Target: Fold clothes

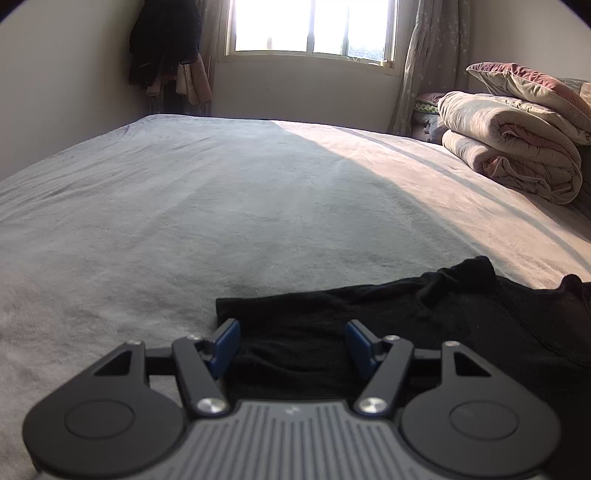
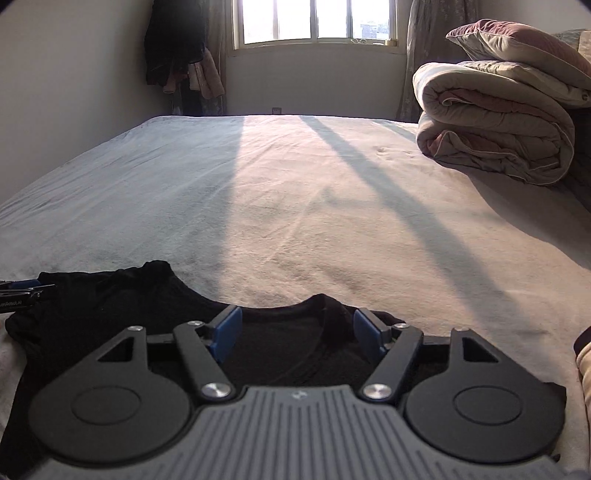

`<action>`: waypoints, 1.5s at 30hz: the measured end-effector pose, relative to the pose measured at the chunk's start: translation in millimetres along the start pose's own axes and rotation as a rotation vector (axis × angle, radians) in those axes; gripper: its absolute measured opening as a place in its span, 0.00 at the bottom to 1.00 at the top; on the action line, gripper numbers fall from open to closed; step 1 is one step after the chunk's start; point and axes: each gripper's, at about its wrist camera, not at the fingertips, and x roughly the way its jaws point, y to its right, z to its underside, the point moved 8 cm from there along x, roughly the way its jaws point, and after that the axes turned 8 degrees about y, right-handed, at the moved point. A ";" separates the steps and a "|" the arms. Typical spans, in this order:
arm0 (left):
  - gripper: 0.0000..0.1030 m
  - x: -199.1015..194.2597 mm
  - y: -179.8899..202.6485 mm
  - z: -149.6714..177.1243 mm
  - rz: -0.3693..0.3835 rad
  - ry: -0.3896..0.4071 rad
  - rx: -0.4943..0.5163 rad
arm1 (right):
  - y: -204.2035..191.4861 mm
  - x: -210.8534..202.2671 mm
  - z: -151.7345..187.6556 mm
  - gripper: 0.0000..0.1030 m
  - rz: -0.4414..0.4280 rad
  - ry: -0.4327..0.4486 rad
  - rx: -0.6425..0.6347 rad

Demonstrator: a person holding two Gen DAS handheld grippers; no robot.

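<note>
A black garment (image 1: 424,314) lies flat at the near edge of a grey bed. My left gripper (image 1: 291,339) is open, its blue fingertips (image 1: 225,341) straddling the garment's left end, low over the cloth. In the right wrist view the same black garment (image 2: 110,306) shows its neckline, and my right gripper (image 2: 295,332) is open, fingertips (image 2: 229,330) on either side of the collar area. The left gripper's tip (image 2: 26,288) shows at the far left edge of that view, over the garment.
The grey bed sheet (image 1: 221,192) stretches ahead, partly sunlit. Folded quilts and a pillow (image 1: 517,140) are stacked at the right; they also show in the right wrist view (image 2: 495,118). Dark clothes (image 1: 162,44) hang in the far left corner by the window (image 1: 310,26).
</note>
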 end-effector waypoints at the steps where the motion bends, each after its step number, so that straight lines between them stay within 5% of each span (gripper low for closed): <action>1: 0.63 -1.8 0.3 0.3 -0.013 -0.009 0.010 | 14.4 -5.9 1.2 0.69 0.019 0.002 0.010; 9: 0.63 -5.1 33.1 -21.8 0.006 -0.074 -0.017 | 130.5 -49.3 29.1 0.69 0.163 0.066 0.267; 16: 0.63 3.7 135.3 -47.5 0.153 -0.086 0.024 | 182.4 -70.4 49.7 0.69 0.188 0.075 0.402; 18: 0.63 8.9 171.0 -48.4 0.213 -0.095 0.036 | 191.7 -77.9 53.6 0.60 0.160 0.070 0.437; 24: 0.61 2.7 288.0 -35.1 0.435 -0.124 0.119 | 205.2 -85.9 58.3 0.48 0.076 0.084 0.530; 28: 0.61 -17.6 367.0 -12.6 0.656 -0.141 0.214 | 207.0 -89.2 57.5 0.46 0.014 0.095 0.563; 34: 0.59 -44.7 435.7 19.8 0.829 -0.127 0.340 | 203.5 -91.5 51.9 0.44 -0.162 0.105 0.697; 40: 0.50 -57.0 471.7 34.8 0.914 -0.085 0.421 | 198.9 -83.4 54.6 0.43 -0.061 0.042 0.648; 45: 0.33 -60.2 487.4 49.7 0.924 -0.060 0.505 | 191.3 -67.2 62.5 0.33 0.048 -0.008 0.554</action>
